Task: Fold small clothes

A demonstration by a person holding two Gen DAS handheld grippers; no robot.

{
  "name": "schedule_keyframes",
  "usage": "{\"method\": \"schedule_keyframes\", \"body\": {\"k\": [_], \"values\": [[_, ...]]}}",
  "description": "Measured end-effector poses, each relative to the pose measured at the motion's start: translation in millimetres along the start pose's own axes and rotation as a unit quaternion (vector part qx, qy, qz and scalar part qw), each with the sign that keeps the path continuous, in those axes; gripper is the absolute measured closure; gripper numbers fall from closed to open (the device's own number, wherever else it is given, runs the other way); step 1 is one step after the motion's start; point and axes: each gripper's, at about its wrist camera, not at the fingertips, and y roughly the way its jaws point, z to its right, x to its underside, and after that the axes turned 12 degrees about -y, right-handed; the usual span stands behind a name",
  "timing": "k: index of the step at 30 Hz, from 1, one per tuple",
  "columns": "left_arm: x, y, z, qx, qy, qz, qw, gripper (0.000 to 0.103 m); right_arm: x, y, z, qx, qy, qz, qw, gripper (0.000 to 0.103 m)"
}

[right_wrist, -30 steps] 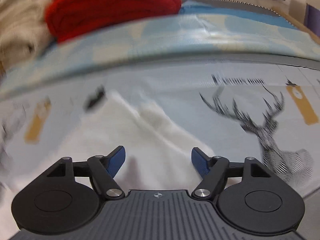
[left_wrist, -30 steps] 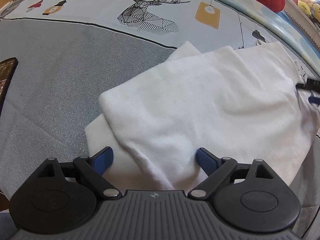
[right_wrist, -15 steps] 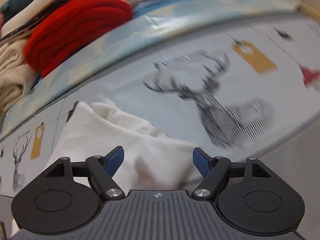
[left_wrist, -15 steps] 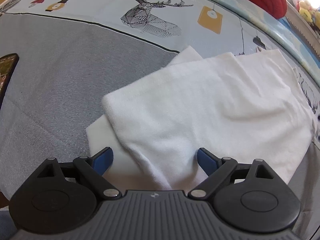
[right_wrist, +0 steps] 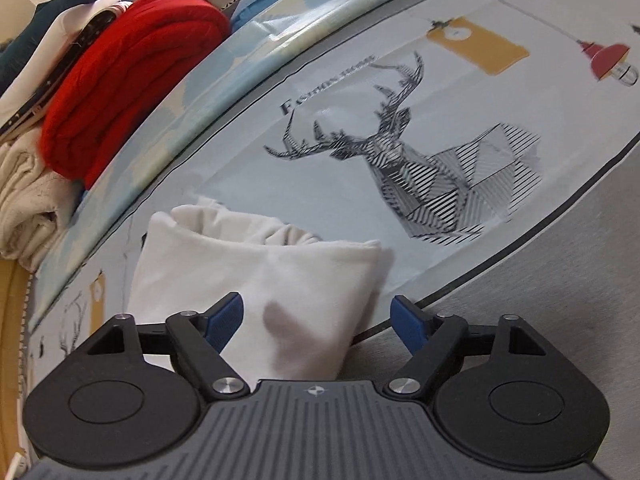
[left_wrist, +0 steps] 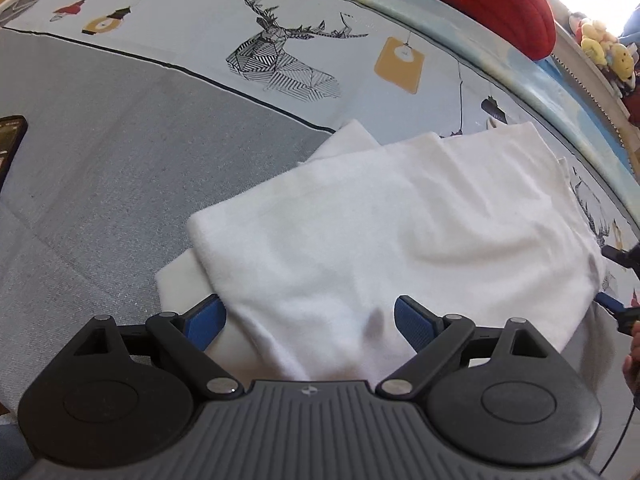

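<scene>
White garment (left_wrist: 400, 232) lies folded on the bed cover (left_wrist: 120, 168), released. My left gripper (left_wrist: 308, 320) and right gripper (right_wrist: 316, 318), its jaws just widened, stand wide and empty, likely ready for another fold.

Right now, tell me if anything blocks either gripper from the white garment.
Nothing visible does. The white garment lies directly under the open left gripper and the open right gripper, on the printed bedsheet.

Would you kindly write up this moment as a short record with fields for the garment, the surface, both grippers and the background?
garment: white cloth, partly folded, layers overlapping
surface: bedsheet, grey with a deer print
left gripper: open over the cloth's near edge
right gripper: open, jaws just widened, cloth between them, not pinched
background: red knit on a clothes pile
</scene>
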Motion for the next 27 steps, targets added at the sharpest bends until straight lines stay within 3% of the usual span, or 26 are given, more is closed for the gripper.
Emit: {"method": "schedule_keyframes", "body": {"k": [5,9,16,17,18,19,20,21,23,25,26,27], "values": [[-3.0,3.1,-6.0,0.007,-0.016,-0.016,0.9997,0.009,-1.3,18.1,0.9,-0.027,0.029,-0.017,0.999,0.016],[-7.5,1.6,-12.3,0.004,-0.029,-0.009,0.9995,0.009,-6.7,28.4,-1.4,-0.033,0.043,-0.009,0.998,0.009],[-11.6,3.7,-20.7,-0.007,-0.046,-0.014,0.9988,0.009,-18.5,39.1,-6.0,-0.028,0.073,0.007,0.997,0.009],[-12.0,3.7,-21.4,-0.008,-0.048,-0.013,0.9987,0.009,-18.2,39.3,-6.2,-0.024,0.077,0.012,0.997,0.018],[-12.5,3.3,-22.3,-0.009,-0.049,-0.012,0.9987,0.009,-17.3,38.5,-7.9,-0.019,0.075,0.018,0.997,0.047],[-13.2,3.1,-22.9,-0.011,-0.051,-0.011,0.9986,0.009,-15.8,37.8,-10.7,-0.016,0.066,0.023,0.997,0.069],[-13.9,2.6,-23.7,-0.013,-0.053,-0.009,0.9985,0.009,-15.4,39.2,-11.7,-0.018,0.061,0.016,0.998,0.084],[-14.6,2.2,-24.8,-0.015,-0.055,-0.007,0.9983,0.009,-13.7,40.5,-11.9,-0.031,0.065,0.010,0.997,0.087],[-15.8,1.2,-28.2,-0.018,-0.063,-0.005,0.9978,0.009,-12.2,36.1,-16.4,-0.036,0.060,0.018,0.997,0.087],[-16.8,1.7,-30.8,-0.019,-0.069,-0.007,0.9974,0.009,-12.9,34.8,-18.2,-0.041,0.058,0.018,0.997,0.080],[-17.1,2.0,-31.7,-0.019,-0.072,-0.009,0.9972,0.009,-13.9,36.3,-16.0,-0.037,0.069,0.012,0.997,0.064],[-17.2,2.0,-32.4,-0.019,-0.073,-0.009,0.9971,0.009,-14.8,38.2,-11.5,-0.038,0.084,0.005,0.996,0.040]]}}
